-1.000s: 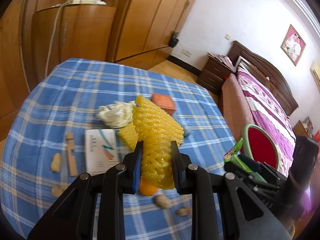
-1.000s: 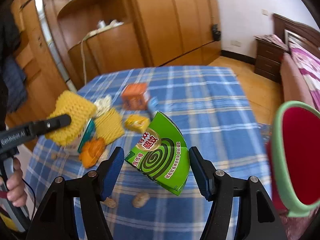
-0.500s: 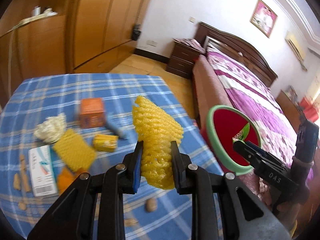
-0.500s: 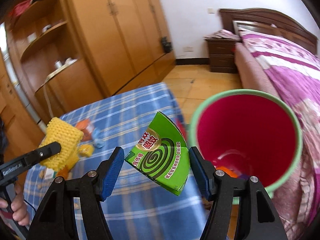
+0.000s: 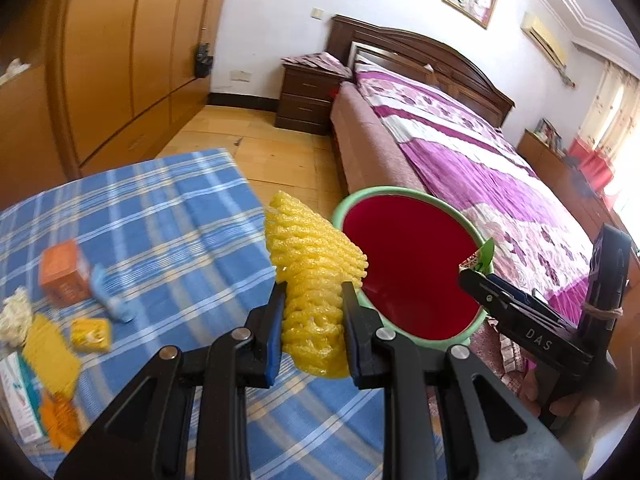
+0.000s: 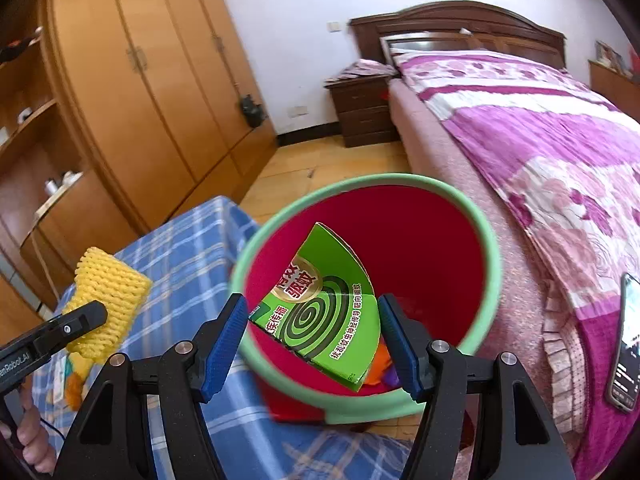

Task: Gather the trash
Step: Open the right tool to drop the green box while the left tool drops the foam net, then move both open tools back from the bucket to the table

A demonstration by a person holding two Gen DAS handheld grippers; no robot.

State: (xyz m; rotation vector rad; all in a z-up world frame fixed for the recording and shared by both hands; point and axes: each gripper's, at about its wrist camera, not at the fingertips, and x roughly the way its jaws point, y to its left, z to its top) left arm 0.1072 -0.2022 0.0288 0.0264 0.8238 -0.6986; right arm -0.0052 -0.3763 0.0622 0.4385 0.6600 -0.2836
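My left gripper (image 5: 312,316) is shut on a yellow foam net sleeve (image 5: 314,264), held above the table's right edge beside the bin. The bin (image 5: 404,196) is red inside with a pale green rim and stands between table and bed. My right gripper (image 6: 312,332) is shut on a green mosquito-coil box (image 6: 320,304), which hangs over the bin's (image 6: 492,264) mouth. Some orange and purple trash (image 6: 384,368) lies at the bin's bottom. In the right wrist view the left gripper (image 6: 86,320) with the foam sleeve (image 6: 108,296) sits at the left.
On the blue checked tablecloth (image 5: 180,220) lie an orange box (image 5: 64,272), a blue wrapper (image 5: 108,296), a small yellow packet (image 5: 90,334), crumpled white paper (image 5: 16,316), another yellow foam piece (image 5: 48,356) and a white box (image 5: 18,396). A bed (image 5: 480,160) flanks the bin; a phone (image 6: 628,344) lies on it.
Both grippers have swung right from over the table toward the bin with their loads. The green box is now over the bin's mouth; the foam sleeve is beside its rim.
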